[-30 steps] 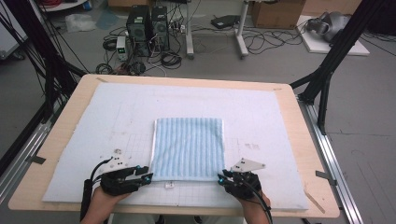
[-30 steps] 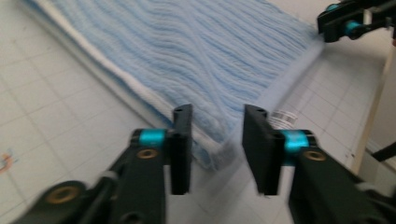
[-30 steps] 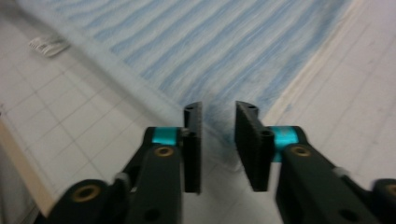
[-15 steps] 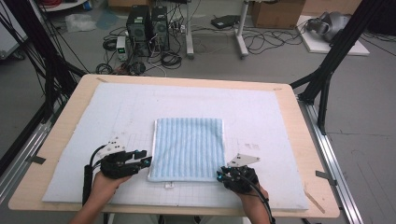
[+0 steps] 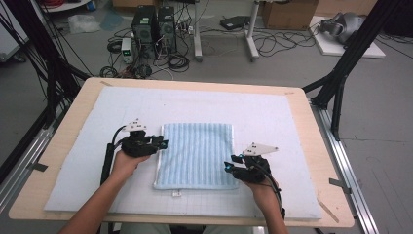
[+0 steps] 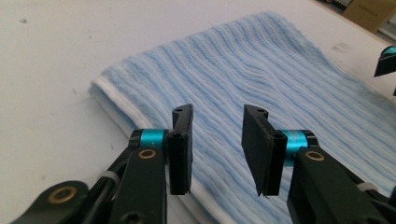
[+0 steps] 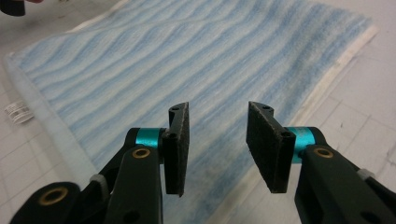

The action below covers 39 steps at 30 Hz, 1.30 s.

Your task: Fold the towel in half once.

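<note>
Folded towel (image 5: 196,155) flat on mat (image 5: 272,117), left gripper (image 5: 163,143) at its left edge, right gripper (image 5: 228,167) at its right edge, both jaws apart, nothing gripped, left just closing, right just opening

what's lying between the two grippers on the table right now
In the high view, the folded blue striped towel lies between the left gripper and the right gripper.

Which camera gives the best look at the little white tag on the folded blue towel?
The right gripper view: the tag lies close at the left edge, beside the towel, with its dark print visible. The high view shows it as a tiny white speck below the towel's near edge. The left gripper view gives towel ribs instead.
</note>
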{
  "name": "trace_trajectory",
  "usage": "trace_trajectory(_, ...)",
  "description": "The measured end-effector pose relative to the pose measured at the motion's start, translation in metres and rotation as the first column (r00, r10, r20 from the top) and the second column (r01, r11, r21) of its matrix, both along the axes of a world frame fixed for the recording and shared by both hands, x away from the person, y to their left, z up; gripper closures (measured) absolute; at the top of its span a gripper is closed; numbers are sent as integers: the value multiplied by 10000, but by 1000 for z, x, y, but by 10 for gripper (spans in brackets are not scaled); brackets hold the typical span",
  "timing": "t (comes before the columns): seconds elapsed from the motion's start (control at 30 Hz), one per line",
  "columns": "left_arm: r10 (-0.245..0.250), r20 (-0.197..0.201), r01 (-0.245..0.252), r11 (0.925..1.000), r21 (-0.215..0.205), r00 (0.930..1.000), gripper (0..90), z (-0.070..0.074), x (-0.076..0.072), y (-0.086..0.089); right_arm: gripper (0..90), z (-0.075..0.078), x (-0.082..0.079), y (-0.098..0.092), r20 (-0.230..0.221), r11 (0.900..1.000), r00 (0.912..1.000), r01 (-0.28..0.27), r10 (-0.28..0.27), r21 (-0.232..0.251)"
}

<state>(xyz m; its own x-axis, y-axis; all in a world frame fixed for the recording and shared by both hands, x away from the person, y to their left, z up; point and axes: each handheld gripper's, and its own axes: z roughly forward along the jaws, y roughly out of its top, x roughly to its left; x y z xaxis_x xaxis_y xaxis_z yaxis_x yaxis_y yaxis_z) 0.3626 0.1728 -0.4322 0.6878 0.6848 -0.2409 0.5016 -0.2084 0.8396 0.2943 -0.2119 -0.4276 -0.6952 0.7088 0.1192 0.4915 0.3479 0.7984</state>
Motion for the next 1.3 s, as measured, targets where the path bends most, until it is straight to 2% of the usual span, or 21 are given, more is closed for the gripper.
trace_trajectory(0.07,-115,-121,117,9998,156,9999,701,-2,10,-5,586,0,6,0,15,10000,10000,-14,14,18)
trace_trajectory(0.1,-155,-29,156,9998,110,9999,736,-4,13,-8,580,-1,9,0,-17,10000,10000,-9,9,-24)
trace_trajectory(0.17,-292,-101,295,9989,371,9995,751,-6,21,-14,579,-1,12,0,-20,10000,10000,-31,31,-49)
trace_trajectory(0.23,-199,-181,210,9978,623,9996,759,-8,28,-19,574,-2,19,0,-75,9999,10000,-38,37,-94)
trace_trajectory(0.27,114,-211,-96,9965,827,9997,761,-12,35,-21,572,-2,21,1,-119,9999,9999,-29,28,-96)
trace_trajectory(0.3,114,-211,-96,9965,827,9997,763,-12,35,-21,572,-2,21,1,-119,9999,9999,-29,28,-96)
trace_trajectory(0.33,364,-401,-307,9905,1343,9985,763,-15,42,-22,567,-3,25,1,-149,9999,9999,-67,65,-116)
trace_trajectory(0.4,546,-368,-490,9892,1380,9978,769,-16,47,-20,566,-4,28,1,-170,9999,9998,-88,86,-132)
trace_trajectory(0.47,826,-116,-794,9816,1736,9965,776,-15,49,-19,563,-5,30,1,-209,9999,9997,-86,83,-133)
trace_trajectory(0.57,941,-114,-906,9801,1765,9955,766,-15,51,-18,561,-7,32,1,-248,9999,9997,-65,61,-147)
trace_trajectory(0.67,1036,110,-1036,9718,2117,9946,770,-14,50,-17,559,-9,35,-1,-366,9995,9991,185,-195,-273)
trace_trajectory(0.7,1091,133,-1095,9716,2099,9939,761,-15,51,-18,568,-9,38,-2,-239,9985,9985,491,-497,-255)
trace_trajectory(0.83,1124,96,-1122,9757,1881,9936,762,-17,52,-16,633,-5,46,-5,186,9954,9955,933,-929,-208)
trace_trajectory(0.9,1101,46,-1092,9779,1781,9939,762,-17,53,-15,700,-2,62,-2,386,9930,9925,1171,-1164,-154)
trace_trajectory(0.97,1092,7,-1076,9786,1752,9940,762,-17,53,-14,701,-2,69,0,390,9928,9923,1185,-1177,-175)
trace_trajectory(1.0,1100,-5,-1083,9793,1712,9939,763,-17,53,-14,695,-4,83,8,338,9929,9927,1165,-1157,-229)
trace_trajectory(1.07,1078,-49,-1057,9816,1592,9942,764,-18,54,-12,695,-7,97,16,145,9926,9928,1194,-1191,-226)
trace_trajectory(1.17,1061,-87,-1036,9826,1544,9943,765,-18,54,-12,701,-16,115,22,-162,9887,9907,1335,-1349,-683)
trace_trajectory(1.2,1081,-97,-1054,9827,1521,9941,765,-18,54,-12,714,-19,118,22,-192,9866,9899,1383,-1404,-871)
trace_trajectory(1.27,1102,-107,-1075,9837,1439,9939,765,-19,54,-12,721,-20,121,18,-251,9834,9859,1631,-1655,-793)
trace_trajectory(1.3,1036,-126,-1006,9842,1459,9945,765,-19,54,-10,720,-20,121,16,-158,9788,9830,1807,-1830,-962)
